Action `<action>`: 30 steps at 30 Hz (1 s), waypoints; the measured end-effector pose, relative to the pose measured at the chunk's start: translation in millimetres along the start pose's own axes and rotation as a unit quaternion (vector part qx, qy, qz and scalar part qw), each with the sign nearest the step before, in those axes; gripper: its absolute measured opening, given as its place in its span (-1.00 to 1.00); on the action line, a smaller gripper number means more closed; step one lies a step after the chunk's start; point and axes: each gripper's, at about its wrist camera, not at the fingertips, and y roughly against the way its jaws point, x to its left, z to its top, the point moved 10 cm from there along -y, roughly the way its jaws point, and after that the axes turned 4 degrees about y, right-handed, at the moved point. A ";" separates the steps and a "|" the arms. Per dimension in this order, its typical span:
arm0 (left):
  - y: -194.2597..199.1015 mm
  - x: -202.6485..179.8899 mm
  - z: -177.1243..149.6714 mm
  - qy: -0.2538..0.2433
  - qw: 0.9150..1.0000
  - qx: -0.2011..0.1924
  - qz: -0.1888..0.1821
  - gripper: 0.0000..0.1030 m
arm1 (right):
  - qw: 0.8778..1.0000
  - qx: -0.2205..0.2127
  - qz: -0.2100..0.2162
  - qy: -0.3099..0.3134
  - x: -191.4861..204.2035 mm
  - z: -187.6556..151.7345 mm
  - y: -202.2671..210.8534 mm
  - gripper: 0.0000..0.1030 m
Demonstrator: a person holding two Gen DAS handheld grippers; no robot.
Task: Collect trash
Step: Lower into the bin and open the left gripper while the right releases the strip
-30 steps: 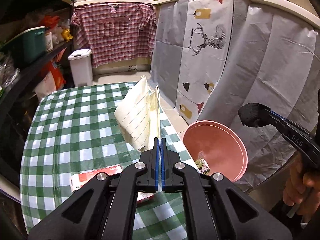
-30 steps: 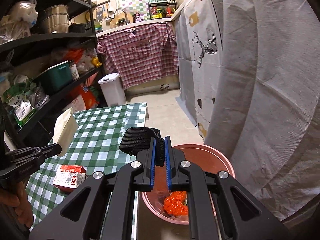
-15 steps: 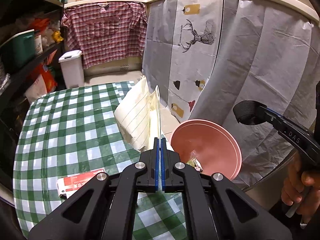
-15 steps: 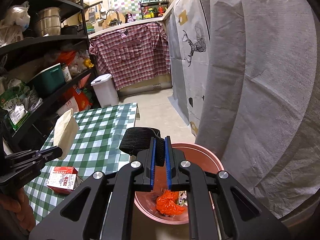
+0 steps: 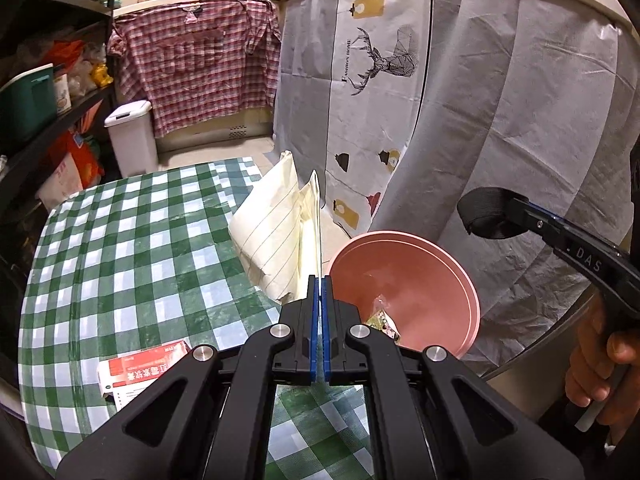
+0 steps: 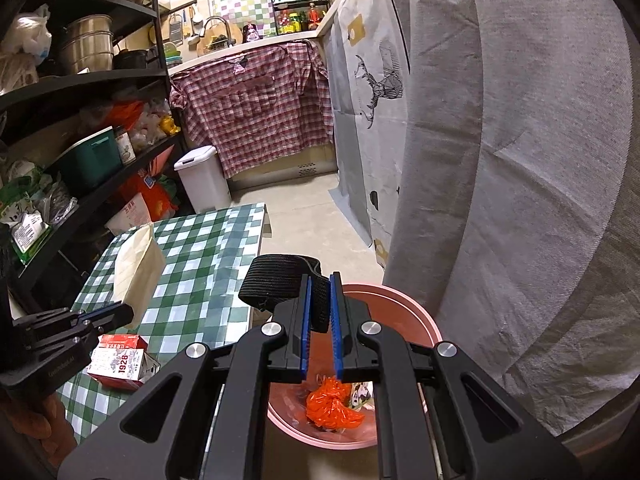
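I hold both loads over bin [image 6: 404,300]. Right gripper [image 6: 320,312] jaws slightly apart, black band [image 6: 276,280] between them, above bin. Left gripper [image 5: 319,296] pinching paper bag [image 5: 272,236] near rim. Next: release band, then bag. Box [image 6: 118,362] waits on table [image 5: 120,240].

2 tongs [image 5: 319,292] [image 6: 319,300]; 1 paper bag [image 5: 272,236]; 1 black strap [image 6: 280,284]; 1 pink basin [image 5: 436,280]; 1 carton [image 6: 118,364]; perhaps 2 wrappers [image 6: 332,404] inside.

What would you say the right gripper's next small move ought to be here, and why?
Probably open the right gripper fully and let the black band drop. Its jaws look slightly parted with the band between them, over the pink bin, which already holds an orange bag, so the band should land inside.
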 end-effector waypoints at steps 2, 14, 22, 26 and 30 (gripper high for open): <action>-1.7 -1.4 -0.7 -0.002 1.000 0.001 0.000 -0.97 | 1.000 0.001 -0.001 -0.002 -1.5 -0.4 -0.6 -0.82; -9.7 -7.3 -2.5 -0.008 1.000 0.005 -0.007 -0.97 | 1.000 0.005 -0.013 -0.007 -10.2 -1.6 -5.5 -0.82; -21.6 -21.0 -5.2 -0.017 1.000 0.014 -0.014 -0.97 | 0.999 0.010 -0.029 -0.012 -21.6 -3.2 -8.8 -0.82; -28.8 -35.1 -4.2 -0.023 0.999 0.018 -0.027 -0.97 | 0.999 0.016 -0.037 -0.013 -27.8 -5.6 -12.2 -0.81; -35.8 -50.4 -6.0 -0.031 0.998 0.024 -0.044 -0.97 | 0.999 0.019 -0.042 -0.017 -33.7 -6.9 -14.8 -0.82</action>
